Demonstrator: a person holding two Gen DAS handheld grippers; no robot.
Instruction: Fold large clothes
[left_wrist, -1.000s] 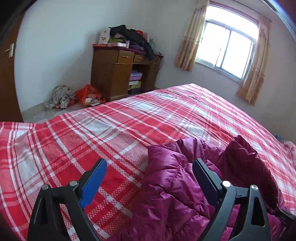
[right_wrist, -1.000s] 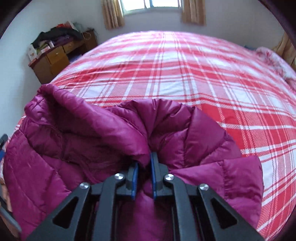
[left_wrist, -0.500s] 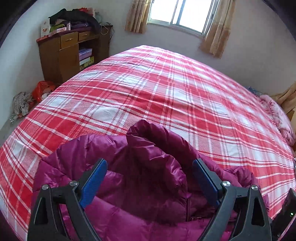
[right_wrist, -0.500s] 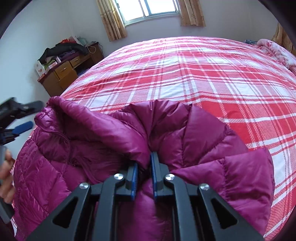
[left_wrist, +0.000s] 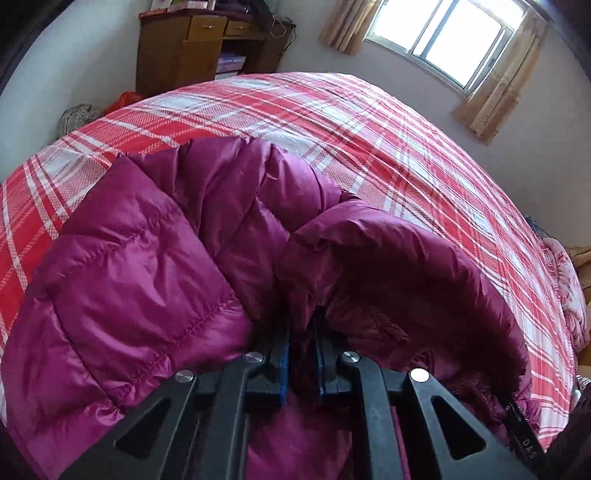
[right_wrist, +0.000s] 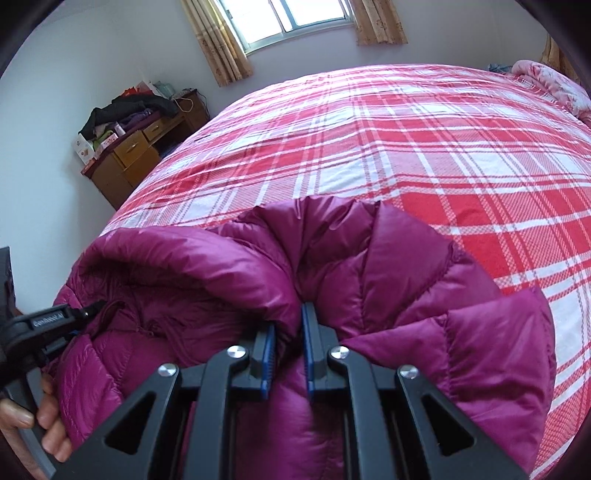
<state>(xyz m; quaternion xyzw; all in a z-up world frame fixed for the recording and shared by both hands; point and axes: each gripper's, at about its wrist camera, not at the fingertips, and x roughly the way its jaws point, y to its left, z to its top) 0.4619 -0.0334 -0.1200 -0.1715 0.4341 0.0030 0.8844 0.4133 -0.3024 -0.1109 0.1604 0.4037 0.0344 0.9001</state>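
We are seeing the left gripper (left_wrist: 301, 350), wide open over the jacket (left_wrist: 155, 266) a second ago, now with jaws just closed onto a fold of it near the collar. The right gripper (right_wrist: 288, 347) is pinching the jacket's other shoulder as before, its jaws just easing slightly apart, fabric between them. The jacket is lying bunched at six o'clock on the plaid bed (right_wrist: 406, 140). The desk (right_wrist: 125, 162) at ten o'clock is carrying heaped clothes and boxes.

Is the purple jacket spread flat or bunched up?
Bunched up: the purple jacket humps in puffy folds on the bed, pinched by both tongs.
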